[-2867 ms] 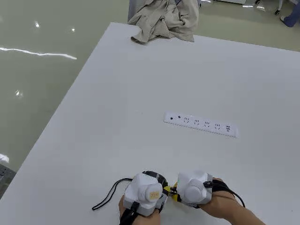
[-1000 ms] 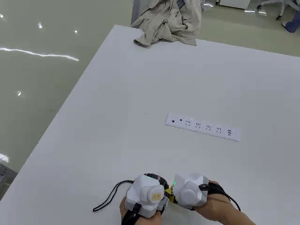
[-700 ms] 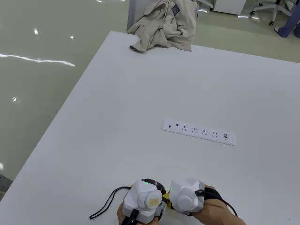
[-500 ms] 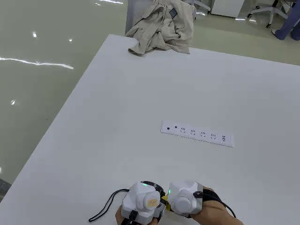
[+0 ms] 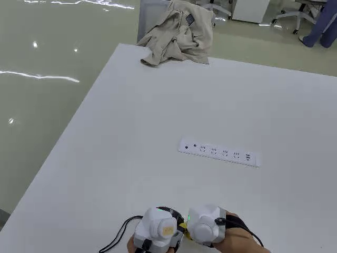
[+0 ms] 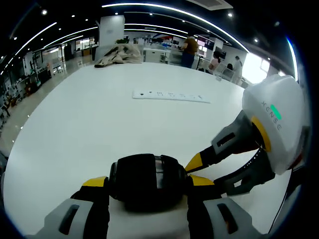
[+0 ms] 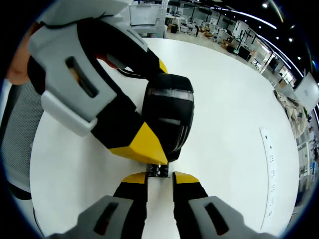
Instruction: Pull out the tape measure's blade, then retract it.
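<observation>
My left claw [image 6: 148,182] is clamped around the black tape measure [image 6: 149,169], holding it at the near edge of the desk [image 5: 158,132]. My right claw [image 7: 159,177] is almost closed, pinching the blade tip [image 7: 158,170] right at the case mouth. I'd keep the case steady and draw the tip straight out, level, without twisting. The blade looks almost wholly coiled inside its case.
</observation>
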